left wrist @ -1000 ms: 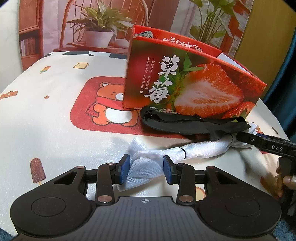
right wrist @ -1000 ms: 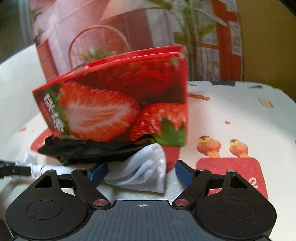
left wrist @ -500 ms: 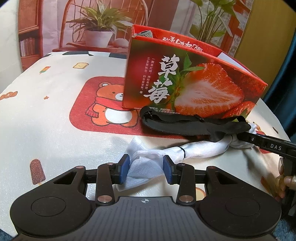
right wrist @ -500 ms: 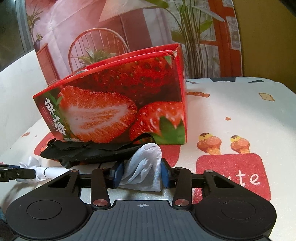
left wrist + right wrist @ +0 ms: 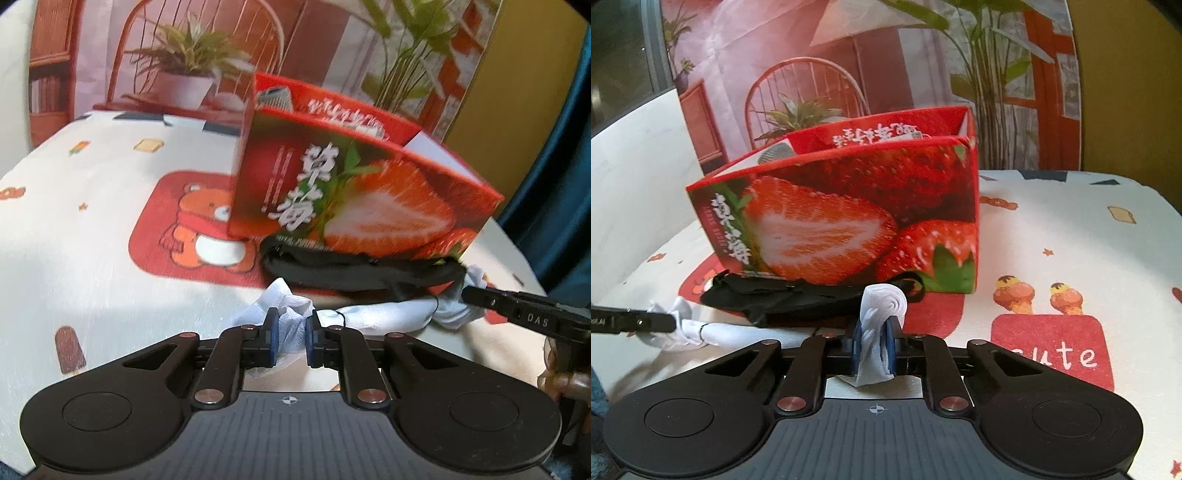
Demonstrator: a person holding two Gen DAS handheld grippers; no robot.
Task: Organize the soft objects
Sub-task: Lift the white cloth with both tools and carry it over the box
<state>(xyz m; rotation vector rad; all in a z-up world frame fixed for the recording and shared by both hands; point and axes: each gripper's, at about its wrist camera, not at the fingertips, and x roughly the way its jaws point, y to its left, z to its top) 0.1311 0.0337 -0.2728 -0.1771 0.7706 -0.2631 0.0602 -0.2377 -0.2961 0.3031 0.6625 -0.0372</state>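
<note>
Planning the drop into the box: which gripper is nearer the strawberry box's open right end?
Right. The right gripper sits before that end of the strawberry box; the left gripper grips the white cloth before the opposite end.

Strawberry box (image 5: 354, 206): "草莓". Tablecloth (image 5: 1071, 236): "cute", first letter hidden, probably.

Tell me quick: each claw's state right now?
Left claw: just closed, holding one end of the white cloth.
Right claw: just closed on its other end.
</note>
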